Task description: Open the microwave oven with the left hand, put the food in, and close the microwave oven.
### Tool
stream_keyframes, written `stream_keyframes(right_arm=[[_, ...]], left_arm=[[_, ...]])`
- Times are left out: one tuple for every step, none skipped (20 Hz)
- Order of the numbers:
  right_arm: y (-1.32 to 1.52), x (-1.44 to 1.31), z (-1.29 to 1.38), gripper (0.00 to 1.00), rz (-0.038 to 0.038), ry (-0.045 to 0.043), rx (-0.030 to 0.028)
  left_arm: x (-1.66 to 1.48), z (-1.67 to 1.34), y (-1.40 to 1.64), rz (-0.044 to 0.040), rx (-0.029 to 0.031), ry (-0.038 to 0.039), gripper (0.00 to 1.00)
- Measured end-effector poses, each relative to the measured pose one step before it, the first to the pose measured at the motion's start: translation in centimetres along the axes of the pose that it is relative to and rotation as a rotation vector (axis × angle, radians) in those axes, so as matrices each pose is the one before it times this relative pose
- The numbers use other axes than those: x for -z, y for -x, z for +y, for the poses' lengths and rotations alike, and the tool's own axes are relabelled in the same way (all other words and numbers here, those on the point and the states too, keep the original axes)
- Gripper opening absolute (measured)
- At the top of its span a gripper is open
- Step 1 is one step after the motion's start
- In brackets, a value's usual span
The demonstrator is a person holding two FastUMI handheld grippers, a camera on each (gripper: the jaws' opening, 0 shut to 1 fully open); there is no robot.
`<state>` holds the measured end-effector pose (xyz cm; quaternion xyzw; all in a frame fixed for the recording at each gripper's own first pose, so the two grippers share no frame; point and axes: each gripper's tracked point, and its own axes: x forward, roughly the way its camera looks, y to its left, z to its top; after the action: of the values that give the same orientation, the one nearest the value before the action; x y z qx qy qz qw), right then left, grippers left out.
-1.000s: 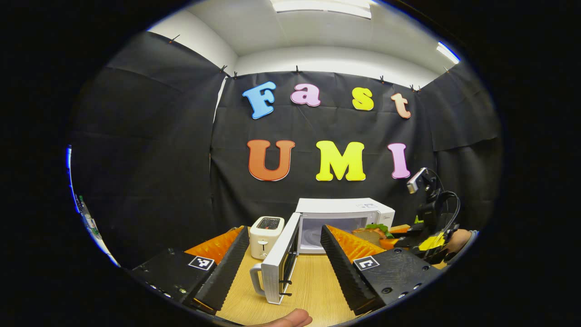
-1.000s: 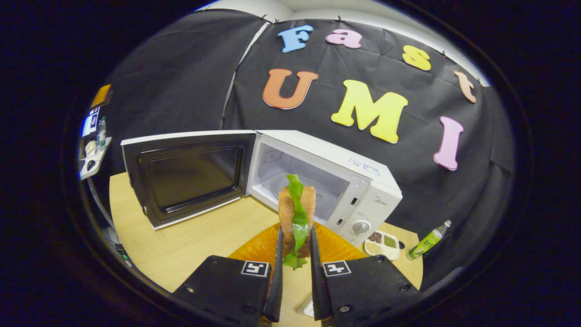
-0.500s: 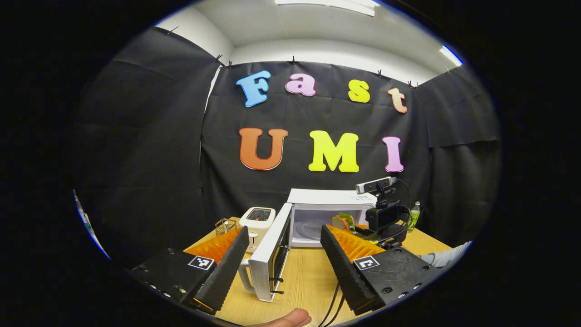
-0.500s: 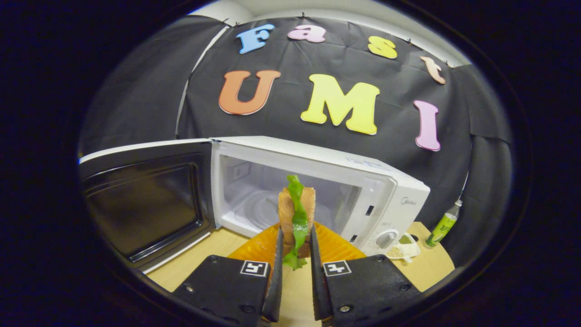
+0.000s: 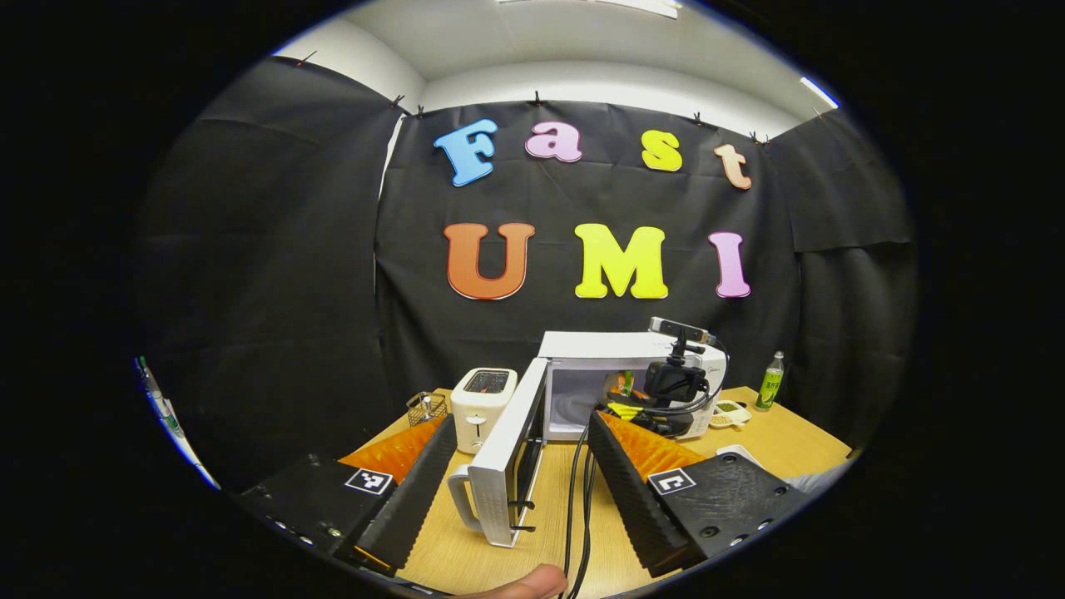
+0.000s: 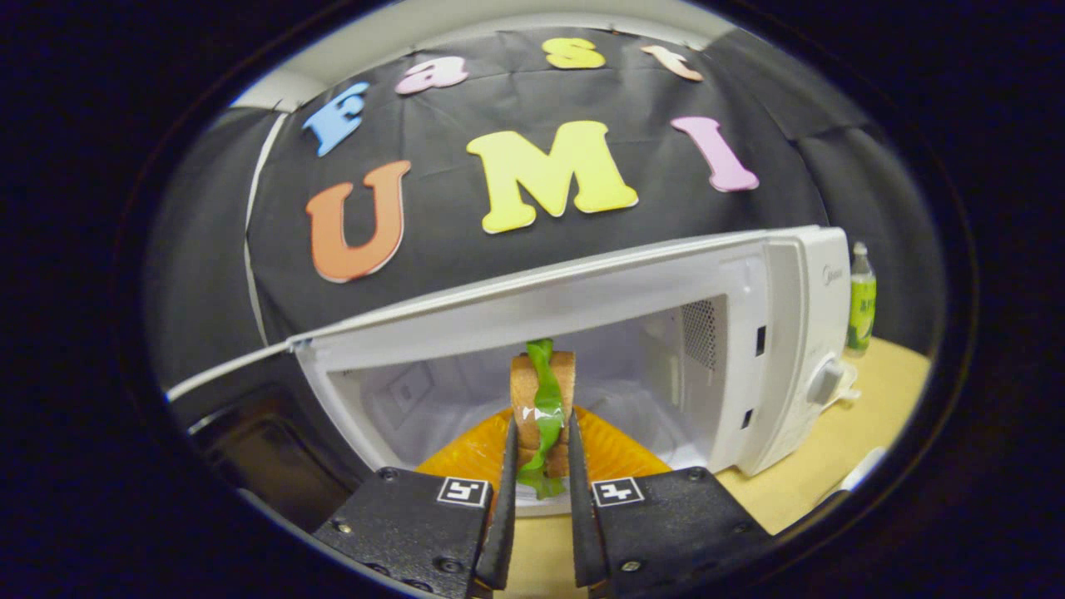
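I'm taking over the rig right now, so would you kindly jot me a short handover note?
Right gripper: shut on the sandwich, held upright at the mouth of the microwave.
Left gripper: open, holding nothing, back from the door.
Done: the door stands wide open, sandwich picked up.
Left: set the sandwich inside, release, pull the right gripper out, then swing the door shut with the left.
Nearby: toaster, bottle, cables across the table.
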<state>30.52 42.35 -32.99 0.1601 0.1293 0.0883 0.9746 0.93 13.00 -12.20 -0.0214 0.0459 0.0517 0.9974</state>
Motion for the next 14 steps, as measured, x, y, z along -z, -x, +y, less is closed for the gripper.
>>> stream_keyframes(right_arm=[[-0.753,0.36,0.288,0.32,0.01889,-0.10359,0.00221],[-0.792,0.288,0.029,0.32,0.01574,-0.09711,0.01108],[-0.676,0.472,-0.013,0.32,0.01608,-0.07603,0.01214],[-0.344,0.183,-0.189,0.32,0.00087,-0.05376,0.01044],[-0.203,-0.276,-0.119,0.32,-0.01804,-0.03503,0.01297],[-0.394,-0.105,-0.318,0.32,-0.00936,-0.02565,0.0149],[-0.486,-0.02,-0.303,0.32,-0.00522,-0.02445,0.00536],[-0.384,0.094,-0.297,0.32,0.00039,-0.00005,-0.00086],[-0.154,0.151,-0.381,0.33,-0.00794,0.01899,0.00739],[-0.226,-0.05,-0.362,0.33,-0.02024,0.03448,0.01646],[-0.388,0.01,-0.395,0.34,-0.01214,0.04198,0.0152],[-0.221,-0.039,-0.148,0.36,-0.01424,0.02495,-0.0038],[-0.067,0.022,-0.039,0.29,-0.01298,0.02744,-0.00255],[-0.169,-0.042,-0.365,0.37,-0.01778,0.04307,0.01437]], left_arm=[[0.096,0.489,-0.215,0.00492,-0.00677,0.00057,0.95],[0.047,0.191,-0.041,0.00239,-0.00539,0.00093,0.95],[0.173,0.028,-0.15,0.00303,-0.00446,0.00027,0.95],[0.0,-0.014,-0.114,0.00192,-0.00313,-0.00012,0.95],[-0.108,-0.012,-0.03,-0.00142,-0.00272,0.00031,0.95],[-0.061,-0.002,0.003,-0.00142,-0.00095,0.00173,0.95],[0.066,-0.021,-0.05,-0.00326,0.00328,-0.00033,0.95],[0.003,0.036,-0.038,-0.00172,0.00215,-0.00275,0.95],[-0.01,-0.081,0.051,-0.00365,0.00027,-0.00343,0.95],[0.001,-0.081,-0.083,-0.00066,0.00266,-0.00194,0.95],[0.113,-0.222,-0.1,0.00226,0.00473,-0.00038,0.95],[0.037,-0.066,-0.14,0.00147,0.00232,0.00063,0.95],[0.014,0.092,-0.088,-0.00038,0.0002,-0.00155,0.95],[0.007,0.095,-0.075,-0.00269,-0.0009,-0.00281,0.95]])
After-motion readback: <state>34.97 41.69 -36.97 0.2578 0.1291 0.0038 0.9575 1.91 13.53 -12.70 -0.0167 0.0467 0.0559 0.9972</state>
